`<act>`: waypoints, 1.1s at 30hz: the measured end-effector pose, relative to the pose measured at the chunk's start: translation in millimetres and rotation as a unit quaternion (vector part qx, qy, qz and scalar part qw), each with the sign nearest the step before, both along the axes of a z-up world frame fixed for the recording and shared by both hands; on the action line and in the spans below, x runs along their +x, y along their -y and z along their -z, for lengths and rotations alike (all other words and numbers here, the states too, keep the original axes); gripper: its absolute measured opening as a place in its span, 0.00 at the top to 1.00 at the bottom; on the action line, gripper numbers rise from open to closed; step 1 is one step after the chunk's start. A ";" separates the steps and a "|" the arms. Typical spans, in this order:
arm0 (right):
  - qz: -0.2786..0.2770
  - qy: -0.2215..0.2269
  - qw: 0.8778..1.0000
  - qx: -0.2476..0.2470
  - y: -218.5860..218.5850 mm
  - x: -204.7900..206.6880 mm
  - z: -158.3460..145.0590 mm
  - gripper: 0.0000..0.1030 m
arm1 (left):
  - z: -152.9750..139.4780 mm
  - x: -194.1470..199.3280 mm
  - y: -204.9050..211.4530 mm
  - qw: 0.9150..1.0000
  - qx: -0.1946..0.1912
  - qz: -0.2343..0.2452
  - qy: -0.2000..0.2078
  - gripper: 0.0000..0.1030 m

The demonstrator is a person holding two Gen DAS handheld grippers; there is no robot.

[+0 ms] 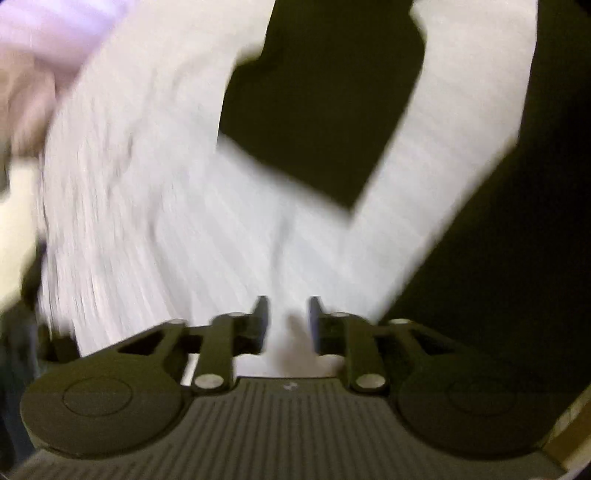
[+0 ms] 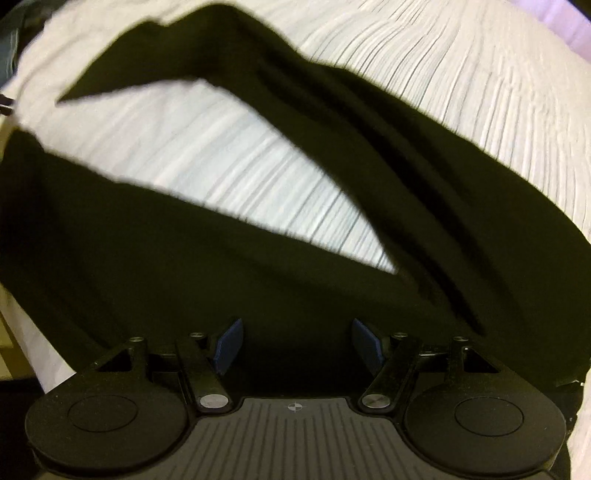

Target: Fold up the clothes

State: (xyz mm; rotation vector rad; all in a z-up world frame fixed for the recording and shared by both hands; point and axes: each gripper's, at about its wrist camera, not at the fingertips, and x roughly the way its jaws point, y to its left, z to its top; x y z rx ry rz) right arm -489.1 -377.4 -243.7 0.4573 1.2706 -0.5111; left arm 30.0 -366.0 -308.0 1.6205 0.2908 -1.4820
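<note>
Nearest the left wrist camera, the left gripper (image 1: 286, 321) hangs over pale cloth, its two fingers (image 1: 260, 317) a little apart with nothing pinched between them. In the right wrist view the right gripper (image 2: 297, 345) has its blue-padded fingers (image 2: 229, 343) spread wide, directly above dark fabric; they close on nothing.

The surface is a bed covered by a white sheet (image 2: 461, 81) with fine ribbed lines (both views are smeared by motion, so the weave is hard to read). A lilac band (image 1: 44, 29) shows at the far left corner of the left view, and a strip of tan at the near right edge; what either is cannot be told.

One dark garment (image 2: 184, 266) lies spread on the sheet. Two long parts of it run away from the right gripper, one to the far left and one to the right, with a wedge of sheet bare between them. In the left view one dark piece (image 1: 325, 110) lies far ahead, another along the right edge.
</note>
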 end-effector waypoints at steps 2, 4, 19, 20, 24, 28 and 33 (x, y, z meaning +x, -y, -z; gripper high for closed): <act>0.016 0.010 1.000 -0.005 6.0 0.8 -3.8 0.33 | 6.0 -27.6 11.9 0.998 -0.023 0.055 -0.009 0.69; 0.024 0.013 1.000 -0.009 10.3 4.1 -4.9 0.33 | 26.0 -57.7 18.1 0.992 -0.026 0.121 0.003 0.69; 0.132 0.000 0.990 -0.042 28.1 -38.0 -1.0 0.33 | -14.1 -8.8 32.8 0.980 -0.114 0.124 0.108 0.99; 0.145 0.002 0.989 -0.038 29.0 -41.9 0.8 0.33 | -10.9 -4.2 28.1 0.980 -0.096 0.135 0.111 0.99; 0.189 0.008 0.982 -0.016 30.8 -52.8 9.6 0.32 | 21.4 -14.2 13.3 0.978 -0.039 0.166 0.123 0.99; 0.217 0.014 0.976 0.004 26.4 -61.7 10.1 0.32 | 47.7 -12.4 -6.3 0.973 0.029 0.194 0.118 0.96; 0.259 0.009 0.966 -0.020 26.7 -90.9 -6.8 0.32 | 19.9 -2.7 -16.9 0.978 0.054 0.182 0.083 0.87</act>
